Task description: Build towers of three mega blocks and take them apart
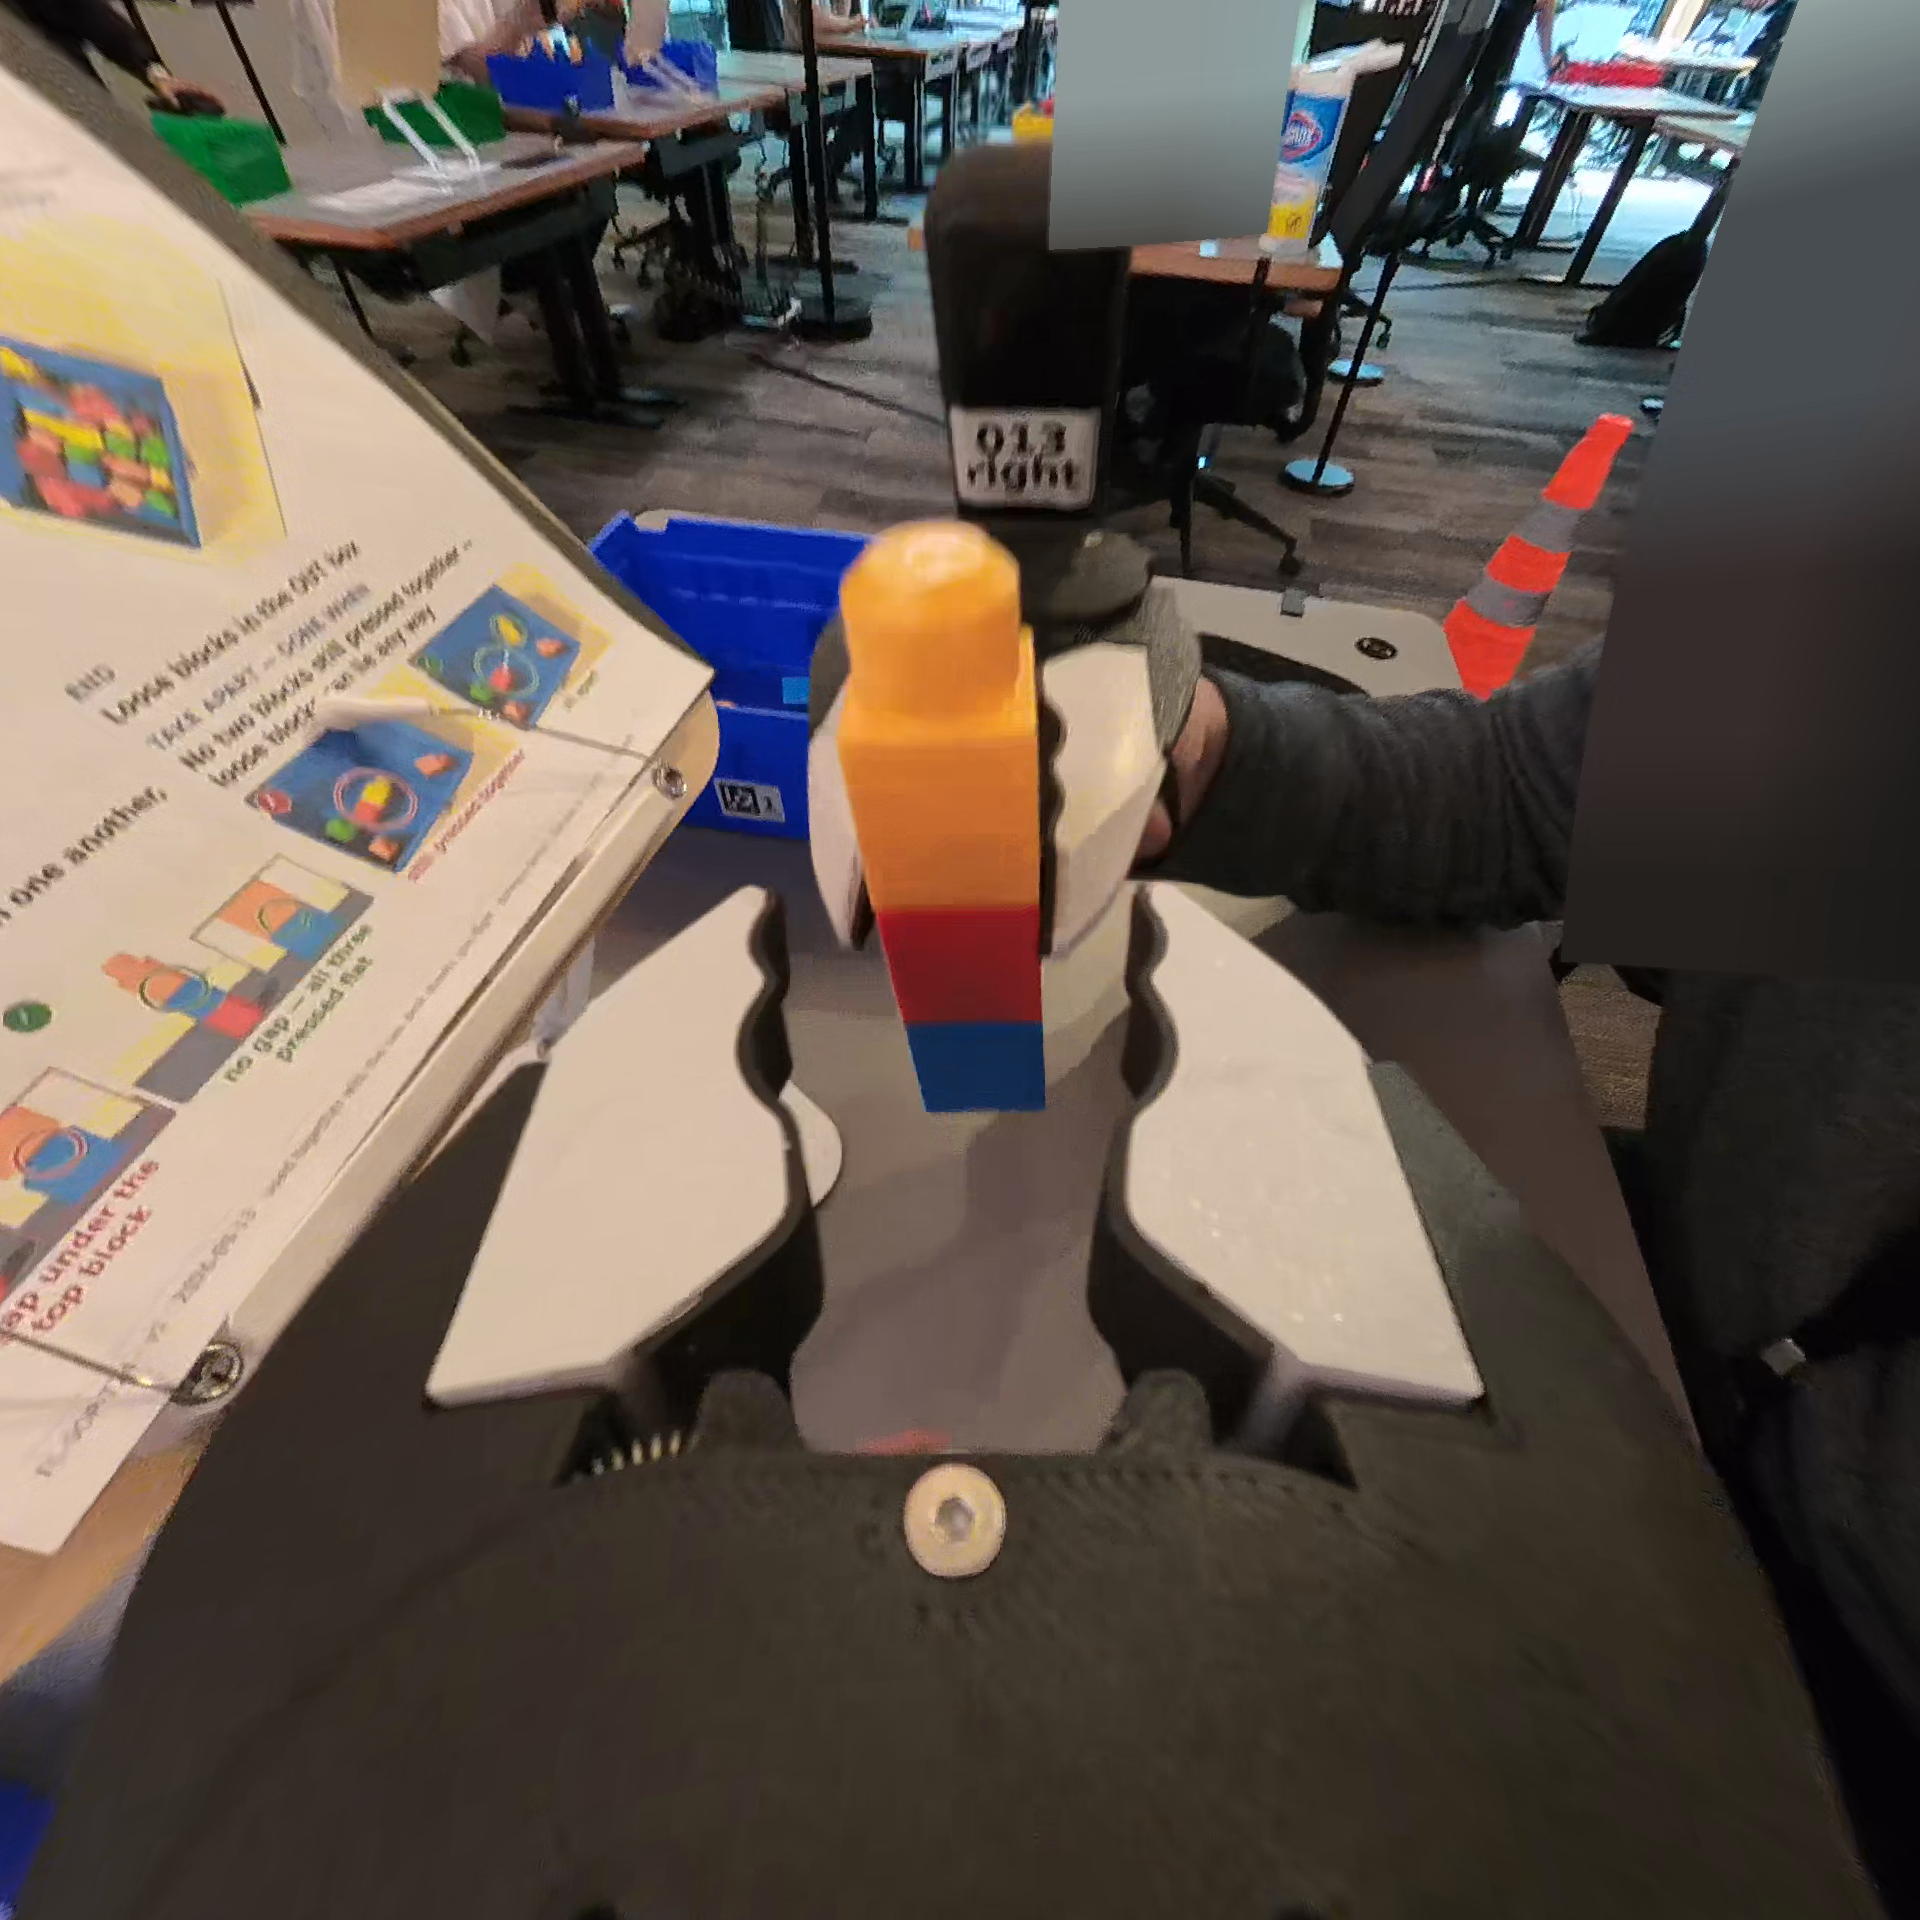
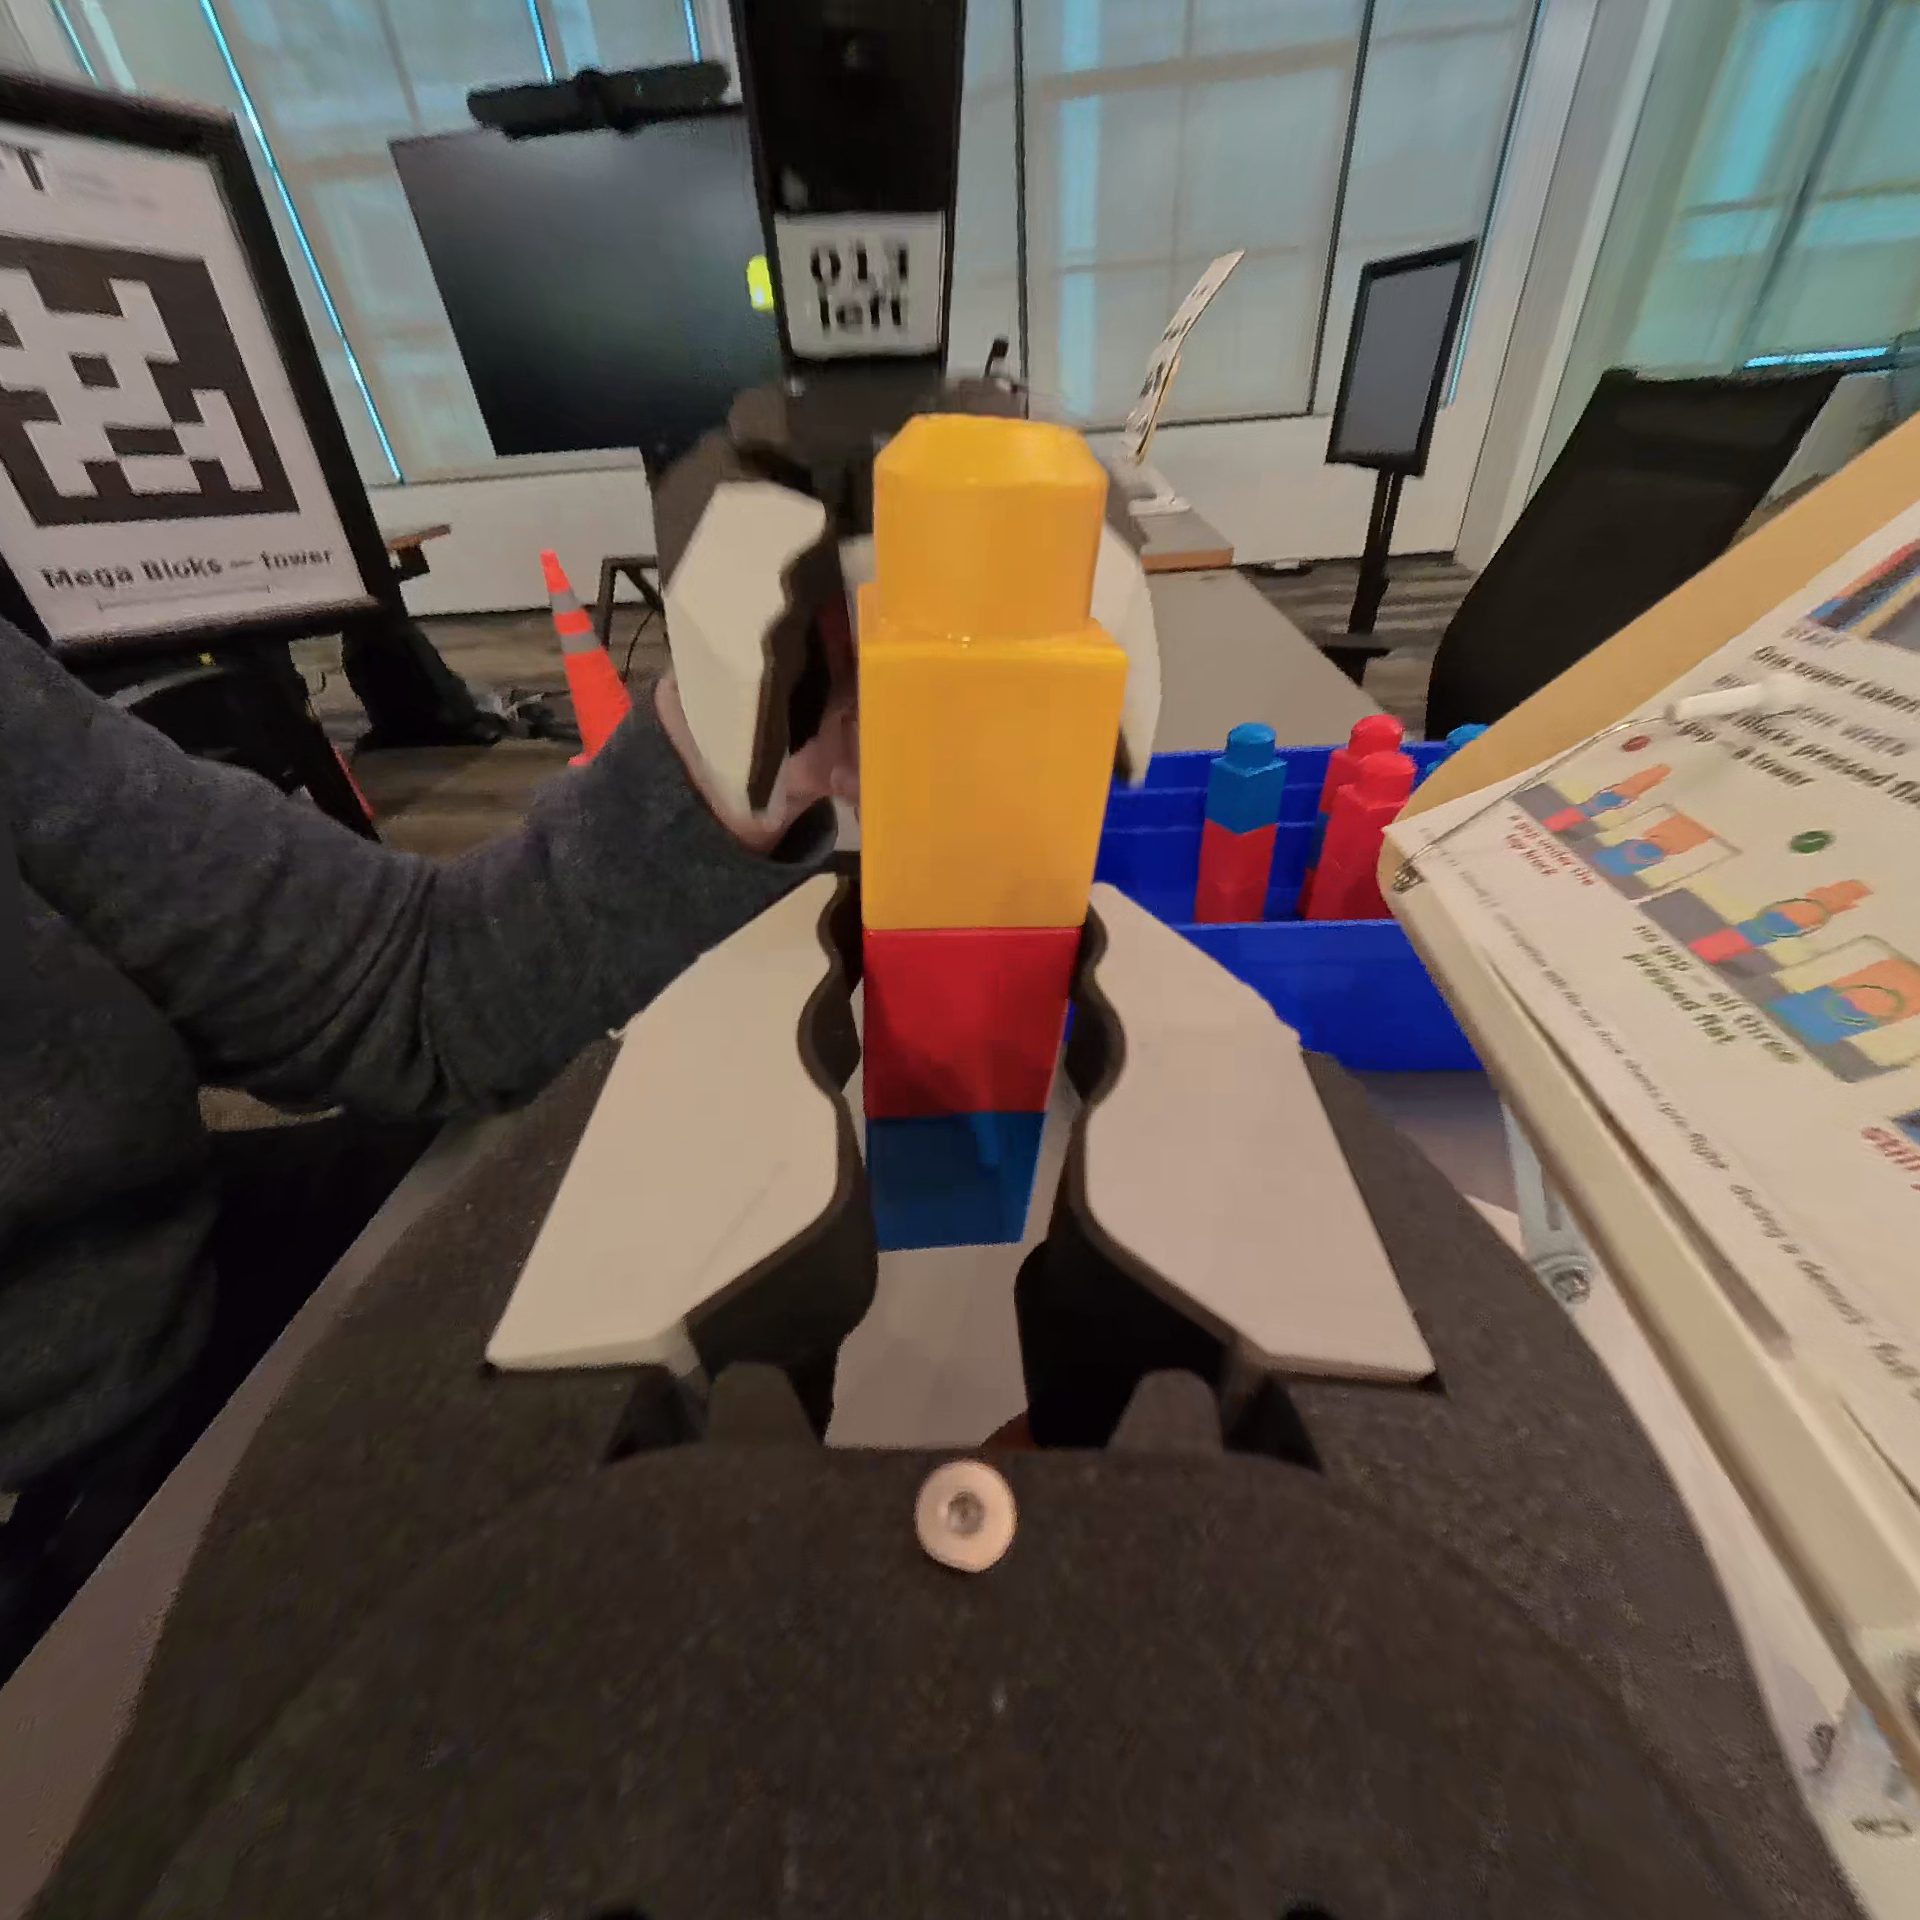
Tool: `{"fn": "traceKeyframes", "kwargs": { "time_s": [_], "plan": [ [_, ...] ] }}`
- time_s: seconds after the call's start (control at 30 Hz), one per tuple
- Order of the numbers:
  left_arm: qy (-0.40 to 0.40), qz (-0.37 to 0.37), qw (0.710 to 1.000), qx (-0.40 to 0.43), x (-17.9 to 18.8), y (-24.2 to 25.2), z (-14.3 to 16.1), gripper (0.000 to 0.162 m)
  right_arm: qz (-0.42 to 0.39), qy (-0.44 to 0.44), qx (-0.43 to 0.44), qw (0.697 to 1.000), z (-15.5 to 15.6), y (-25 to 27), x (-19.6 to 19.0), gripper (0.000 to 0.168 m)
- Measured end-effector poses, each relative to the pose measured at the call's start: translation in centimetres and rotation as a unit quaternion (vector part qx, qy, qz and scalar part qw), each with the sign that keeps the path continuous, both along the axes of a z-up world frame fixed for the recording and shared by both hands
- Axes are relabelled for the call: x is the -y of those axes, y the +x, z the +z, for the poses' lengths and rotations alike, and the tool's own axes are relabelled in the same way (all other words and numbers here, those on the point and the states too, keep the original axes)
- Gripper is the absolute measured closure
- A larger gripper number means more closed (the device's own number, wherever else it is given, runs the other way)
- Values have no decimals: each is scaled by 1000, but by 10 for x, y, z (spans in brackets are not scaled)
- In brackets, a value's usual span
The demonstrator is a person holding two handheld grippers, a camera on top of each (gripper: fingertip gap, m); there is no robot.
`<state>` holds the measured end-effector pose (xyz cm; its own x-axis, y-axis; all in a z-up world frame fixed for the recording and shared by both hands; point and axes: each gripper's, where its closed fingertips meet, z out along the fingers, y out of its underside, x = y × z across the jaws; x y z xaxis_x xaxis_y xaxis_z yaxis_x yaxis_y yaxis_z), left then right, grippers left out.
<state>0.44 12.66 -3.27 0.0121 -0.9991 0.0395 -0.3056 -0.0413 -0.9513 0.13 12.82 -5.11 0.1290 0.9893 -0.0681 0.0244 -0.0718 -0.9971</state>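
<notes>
A tower of three mega blocks is held in the air: an orange block [image 1: 940, 790] on top, a red block [image 1: 966, 966] in the middle, a blue block [image 1: 977, 1065] at the bottom. In the right wrist view the same orange [image 2: 982, 779], red [image 2: 966, 1018] and blue [image 2: 951, 1184] blocks show. My right gripper [image 2: 968, 904] is shut on the tower at the red block; it also shows in the left wrist view [image 1: 951, 925]. My left gripper [image 1: 954, 904] is open, with its fingers on either side of the tower and not touching it; it shows behind the orange block in the right wrist view [image 2: 951, 779].
A blue bin [image 2: 1299, 987] on the table holds red and blue towers [image 2: 1236, 831]; the bin also shows in the left wrist view [image 1: 727, 623]. A tilted instruction board [image 1: 312, 779] stands close beside the grippers. A person's sleeve [image 1: 1403, 790] reaches in. An orange cone [image 1: 1538, 561] stands on the floor. The tips of both grippers are at nearly the same place.
</notes>
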Motion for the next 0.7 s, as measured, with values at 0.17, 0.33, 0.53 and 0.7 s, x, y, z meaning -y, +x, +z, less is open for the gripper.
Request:
{"fn": "traceKeyframes", "kwargs": {
  "time_s": [0.17, 0.33, 0.53, 0.7],
  "plan": [
    [-33, -17, 998, -51, -5, 17, -36, 91, -15, 1, -34, 999, 11, 8, -5, 131],
    [-43, -34, 997, -51, -1, 37, -48, 111, -22, 4, -46, 999, 13, 9, -7, 131],
    [-48, -39, 998, -25, -2, 39, -42, 126, -23, 1, -38, 999, 11, 14, -9, 131],
    [-42, -39, 998, -41, -1, 36, -45, 126, -30, 20, -42, 998, 22, 22, -7, 123]
  ]
}}
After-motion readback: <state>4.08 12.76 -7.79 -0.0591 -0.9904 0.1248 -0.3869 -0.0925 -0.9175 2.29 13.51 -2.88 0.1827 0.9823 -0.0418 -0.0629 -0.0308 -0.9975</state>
